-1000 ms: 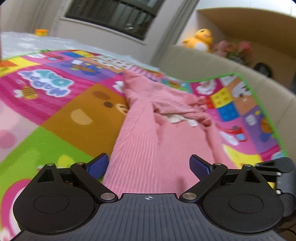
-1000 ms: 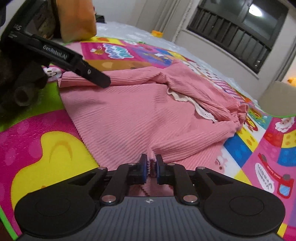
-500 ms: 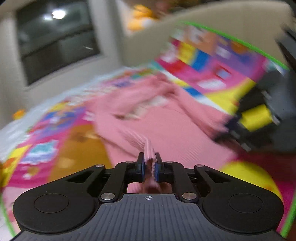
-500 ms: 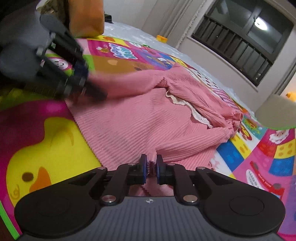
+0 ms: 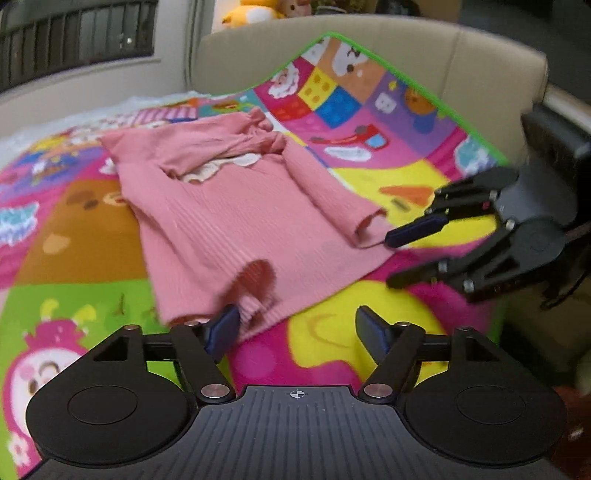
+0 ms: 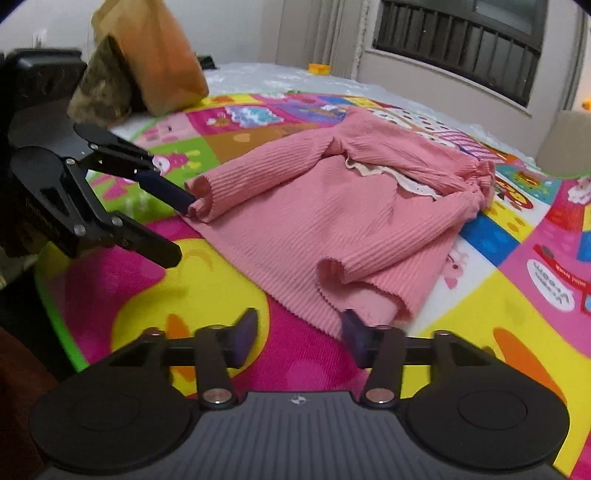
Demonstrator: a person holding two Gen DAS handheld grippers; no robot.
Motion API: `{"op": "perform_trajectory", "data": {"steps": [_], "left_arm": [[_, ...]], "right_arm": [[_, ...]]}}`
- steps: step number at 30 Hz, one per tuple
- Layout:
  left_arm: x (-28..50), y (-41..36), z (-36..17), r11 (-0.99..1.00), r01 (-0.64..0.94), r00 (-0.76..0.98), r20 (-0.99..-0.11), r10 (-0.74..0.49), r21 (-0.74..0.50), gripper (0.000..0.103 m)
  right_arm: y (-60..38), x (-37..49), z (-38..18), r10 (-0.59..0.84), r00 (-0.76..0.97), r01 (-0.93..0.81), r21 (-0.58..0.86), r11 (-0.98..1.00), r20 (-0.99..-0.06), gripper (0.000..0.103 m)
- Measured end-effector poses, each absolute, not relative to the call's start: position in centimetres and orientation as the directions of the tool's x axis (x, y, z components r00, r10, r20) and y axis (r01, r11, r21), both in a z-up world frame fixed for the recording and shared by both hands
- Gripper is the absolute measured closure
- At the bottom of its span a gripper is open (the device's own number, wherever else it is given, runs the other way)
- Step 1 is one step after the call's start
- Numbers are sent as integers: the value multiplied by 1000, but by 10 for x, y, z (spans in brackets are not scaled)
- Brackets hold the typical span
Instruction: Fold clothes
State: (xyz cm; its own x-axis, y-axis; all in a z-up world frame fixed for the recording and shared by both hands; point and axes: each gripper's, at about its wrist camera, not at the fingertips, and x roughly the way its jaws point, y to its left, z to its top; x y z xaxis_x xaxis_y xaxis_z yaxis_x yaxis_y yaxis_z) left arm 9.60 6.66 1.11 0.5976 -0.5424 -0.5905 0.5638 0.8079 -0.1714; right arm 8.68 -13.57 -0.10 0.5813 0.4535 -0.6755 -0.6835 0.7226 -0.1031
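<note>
A pink ribbed sweater [image 5: 229, 206] [image 6: 332, 221] lies flat on a colourful play mat [image 5: 369, 177] [image 6: 517, 295], both sleeves laid over its body. My left gripper [image 5: 297, 330] is open. Its left fingertip sits beside a sleeve cuff [image 5: 255, 284] at the hem, and nothing is between the fingers. My right gripper [image 6: 300, 332] is open too, its right fingertip just under the other cuff [image 6: 354, 288]. Each view shows the other tool: the right gripper [image 5: 402, 254] by a cuff [image 5: 369, 229], the left gripper [image 6: 177, 225] touching a cuff [image 6: 201, 201].
A beige padded backrest [image 5: 406, 55] rises behind the mat, with plush toys [image 5: 255, 14] on top. Orange and brown cushions [image 6: 155, 74] stand at the mat's far corner. The mat's green edge [image 6: 59, 325] runs close to both grippers. A barred window [image 6: 461, 44] lies beyond.
Both grippers were shut on the pink fabric half a second ago. They have since opened and let go, and the sleeves now rest on the sweater's body.
</note>
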Motion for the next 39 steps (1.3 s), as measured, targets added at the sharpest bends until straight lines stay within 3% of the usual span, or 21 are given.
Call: {"op": "perform_trajectory", "data": {"steps": [1, 5, 8, 11, 13, 15, 18, 20, 24, 29, 31, 33, 35, 39], "left_arm": [[96, 71, 15, 801, 563, 596, -572, -564, -203, 21], [104, 84, 31, 799, 528, 639, -486, -597, -287, 16], [118, 96, 35, 837, 418, 707, -452, -544, -353, 16], [139, 105, 25, 896, 229, 747, -522, -413, -381, 18], [150, 107, 11, 905, 144, 728, -576, -372, -401, 33], [157, 108, 0, 908, 95, 715, -606, -348, -409, 41], [156, 100, 1, 908, 149, 708, -598, -374, -392, 79], [155, 96, 3, 896, 185, 689, -596, -412, -405, 84], [142, 83, 5, 876, 269, 635, -610, -474, -400, 85], [127, 80, 3, 876, 311, 607, -633, -481, -368, 85], [126, 85, 10, 866, 328, 599, -626, -500, -378, 72], [125, 90, 23, 853, 354, 616, -591, -521, -383, 63], [125, 95, 37, 840, 382, 635, -552, -541, -385, 60], [141, 99, 59, 825, 404, 691, -459, -558, -394, 56]], "right_arm": [[-140, 84, 3, 464, 586, -681, -92, 727, -665, 44], [-155, 84, 19, 502, 618, -642, -19, 767, -605, 15], [-169, 103, 21, 501, 658, -554, 90, 828, -562, 14], [-183, 131, 11, 464, 705, -415, 219, 883, -537, 15], [-188, 147, 1, 433, 719, -337, 271, 902, -545, 32], [-189, 161, -12, 417, 710, -275, 322, 906, -568, 60], [-186, 167, -25, 435, 693, -253, 371, 894, -575, 81], [-183, 164, -21, 452, 688, -289, 357, 888, -568, 92], [-180, 150, -1, 455, 679, -376, 259, 889, -576, 95], [-187, 134, -10, 373, 657, -401, 114, 909, -655, 94], [-192, 130, -9, 382, 652, -417, 111, 902, -655, 94], [-198, 128, 1, 397, 659, -421, 124, 899, -639, 84], [-203, 128, 12, 402, 683, -419, 123, 899, -610, 79], [-200, 144, 32, 404, 735, -411, 116, 904, -545, 79]]}}
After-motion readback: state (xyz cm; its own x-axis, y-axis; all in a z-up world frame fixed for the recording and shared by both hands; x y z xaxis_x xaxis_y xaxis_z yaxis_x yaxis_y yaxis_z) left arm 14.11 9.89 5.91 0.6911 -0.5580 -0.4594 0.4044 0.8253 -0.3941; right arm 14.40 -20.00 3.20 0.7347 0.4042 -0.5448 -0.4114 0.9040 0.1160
